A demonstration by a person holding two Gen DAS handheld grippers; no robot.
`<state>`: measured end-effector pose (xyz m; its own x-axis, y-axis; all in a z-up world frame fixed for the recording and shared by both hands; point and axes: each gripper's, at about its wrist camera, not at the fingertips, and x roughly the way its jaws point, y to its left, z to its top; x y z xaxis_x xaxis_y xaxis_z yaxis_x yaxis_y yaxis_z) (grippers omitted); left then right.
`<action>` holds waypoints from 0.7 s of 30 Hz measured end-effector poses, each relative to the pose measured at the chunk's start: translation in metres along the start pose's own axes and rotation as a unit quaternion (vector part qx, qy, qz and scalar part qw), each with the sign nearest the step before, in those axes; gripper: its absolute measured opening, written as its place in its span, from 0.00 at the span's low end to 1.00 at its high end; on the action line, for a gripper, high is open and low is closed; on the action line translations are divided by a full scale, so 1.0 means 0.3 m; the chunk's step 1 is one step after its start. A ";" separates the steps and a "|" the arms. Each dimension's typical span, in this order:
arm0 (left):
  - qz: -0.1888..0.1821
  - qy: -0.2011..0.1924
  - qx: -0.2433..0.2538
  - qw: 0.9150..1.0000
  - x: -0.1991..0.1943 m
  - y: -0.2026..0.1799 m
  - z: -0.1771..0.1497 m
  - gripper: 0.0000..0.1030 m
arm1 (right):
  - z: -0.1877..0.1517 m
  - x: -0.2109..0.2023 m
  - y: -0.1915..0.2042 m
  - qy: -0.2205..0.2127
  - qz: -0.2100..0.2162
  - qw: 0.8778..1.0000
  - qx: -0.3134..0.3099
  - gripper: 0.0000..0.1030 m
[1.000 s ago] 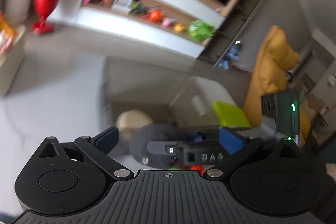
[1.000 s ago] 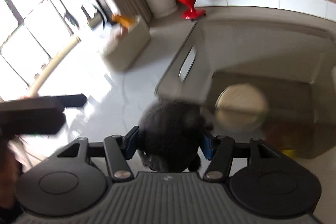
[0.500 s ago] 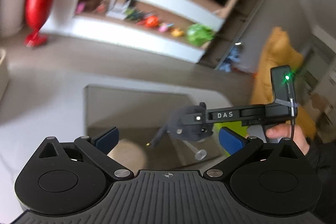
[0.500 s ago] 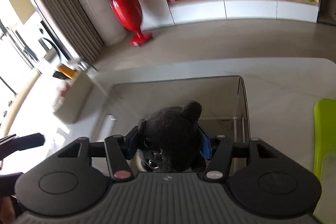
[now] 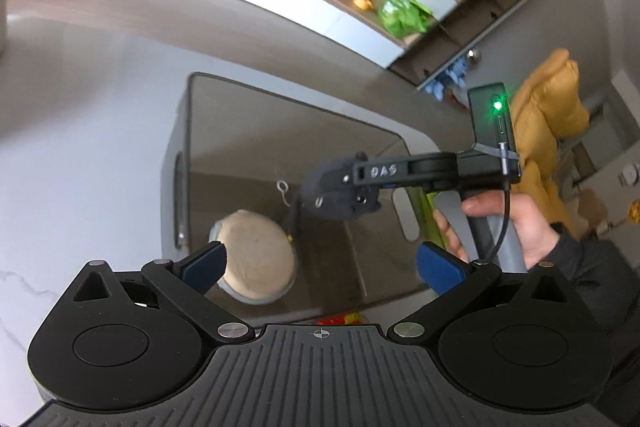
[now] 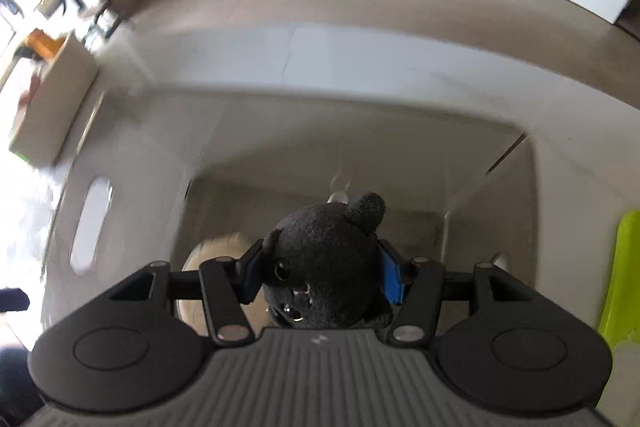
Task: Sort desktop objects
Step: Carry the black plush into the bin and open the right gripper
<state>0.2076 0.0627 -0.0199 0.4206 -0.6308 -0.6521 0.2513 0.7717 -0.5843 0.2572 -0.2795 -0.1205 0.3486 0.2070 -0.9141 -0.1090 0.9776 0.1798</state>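
White marble-look tabletop (image 5: 80, 155) carried a translucent grey storage bin (image 5: 176, 163) with slot handles in its walls. A lime-green object (image 6: 624, 267) lay just beside the bin's right wall. A cream round pad (image 5: 256, 259) rested on the bin floor.

Your right gripper (image 6: 324, 273) hides the plush (image 6: 328, 259) below its face. The plush covers part of the pale disc (image 6: 216, 247) in the bin (image 6: 496, 147). The green thing (image 6: 624, 267) runs off the right edge.
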 end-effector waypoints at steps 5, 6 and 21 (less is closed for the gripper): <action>0.003 -0.006 -0.004 1.000 -0.013 -0.011 0.001 1.00 | 0.031 0.150 -0.024 0.071 -0.061 0.996 0.011 0.57; 0.002 -0.007 -0.001 1.000 -0.015 -0.016 0.005 1.00 | 0.024 0.168 -0.020 0.083 -0.055 0.995 0.011 0.57; -0.108 0.079 0.005 0.991 0.073 -0.054 0.004 1.00 | -0.055 0.200 0.071 0.196 0.069 0.978 0.022 0.62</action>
<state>0.2139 0.0365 -0.0239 0.2139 -0.7855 -0.5807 0.3288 0.6176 -0.7144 0.2605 -0.2467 -0.1775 -0.0515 0.3146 -0.9478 -0.0866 0.9441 0.3180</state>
